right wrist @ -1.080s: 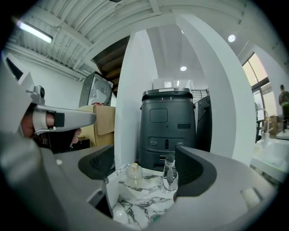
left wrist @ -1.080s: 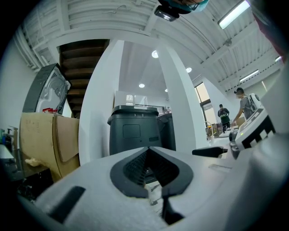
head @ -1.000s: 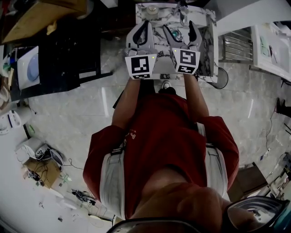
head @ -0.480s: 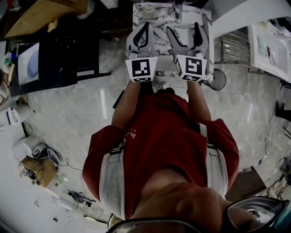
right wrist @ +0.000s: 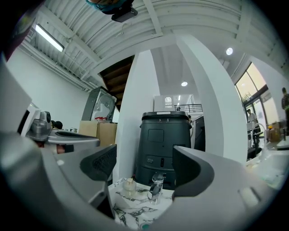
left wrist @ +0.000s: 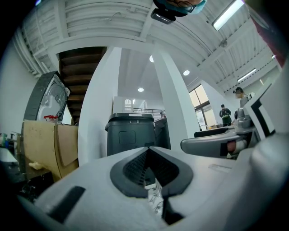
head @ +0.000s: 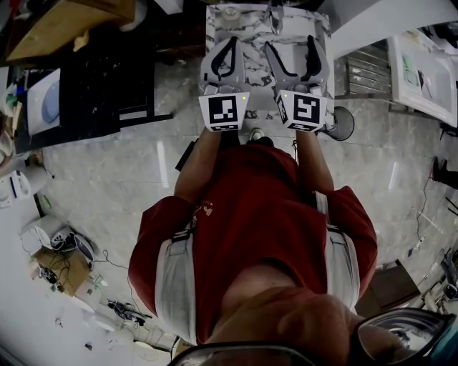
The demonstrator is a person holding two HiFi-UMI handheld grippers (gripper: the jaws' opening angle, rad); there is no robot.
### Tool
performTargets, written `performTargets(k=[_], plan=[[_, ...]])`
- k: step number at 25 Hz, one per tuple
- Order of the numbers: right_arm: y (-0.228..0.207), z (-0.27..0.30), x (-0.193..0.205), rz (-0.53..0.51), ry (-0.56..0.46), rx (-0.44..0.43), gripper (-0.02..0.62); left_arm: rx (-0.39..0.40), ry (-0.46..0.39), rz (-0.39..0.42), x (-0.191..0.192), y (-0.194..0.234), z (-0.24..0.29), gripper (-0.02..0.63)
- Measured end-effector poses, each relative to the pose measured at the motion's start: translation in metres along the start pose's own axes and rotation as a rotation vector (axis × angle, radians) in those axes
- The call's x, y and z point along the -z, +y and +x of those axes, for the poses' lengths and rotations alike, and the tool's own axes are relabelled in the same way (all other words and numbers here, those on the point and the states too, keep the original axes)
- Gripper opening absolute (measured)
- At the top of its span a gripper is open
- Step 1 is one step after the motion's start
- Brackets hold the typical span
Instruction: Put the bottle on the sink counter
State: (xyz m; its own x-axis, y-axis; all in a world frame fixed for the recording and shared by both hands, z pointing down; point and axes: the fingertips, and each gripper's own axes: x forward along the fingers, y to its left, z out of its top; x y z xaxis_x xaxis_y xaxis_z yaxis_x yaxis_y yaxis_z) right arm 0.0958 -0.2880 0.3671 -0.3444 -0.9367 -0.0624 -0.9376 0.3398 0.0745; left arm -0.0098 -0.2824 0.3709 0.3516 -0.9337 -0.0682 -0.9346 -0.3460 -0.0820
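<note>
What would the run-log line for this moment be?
bottle: upright on sink counter, beside faucet | left tongs: shut, empty | right tongs: open, just closed slightly, nothing between

Left gripper (head: 233,43), jaws together, and right gripper (head: 290,44), jaws apart, just narrowed, nothing between, are held over white grey-veined marble sink counter (head: 252,37). Small pale bottle (head: 230,12) is noted at its far-left corner.

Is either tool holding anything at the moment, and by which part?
Nothing is held: the left tool is shut empty; the right tool, jaws just closing slightly, stands open with nothing between.
</note>
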Motion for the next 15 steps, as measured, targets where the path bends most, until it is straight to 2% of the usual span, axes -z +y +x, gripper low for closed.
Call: performTargets(k=[15], plan=[[-0.0019, 0.0073, -0.0005, 0.002, 0.006, -0.004, 0.327, -0.004, -0.013, -0.010, -0.0037, 0.0069, 0.0089, 0.000]])
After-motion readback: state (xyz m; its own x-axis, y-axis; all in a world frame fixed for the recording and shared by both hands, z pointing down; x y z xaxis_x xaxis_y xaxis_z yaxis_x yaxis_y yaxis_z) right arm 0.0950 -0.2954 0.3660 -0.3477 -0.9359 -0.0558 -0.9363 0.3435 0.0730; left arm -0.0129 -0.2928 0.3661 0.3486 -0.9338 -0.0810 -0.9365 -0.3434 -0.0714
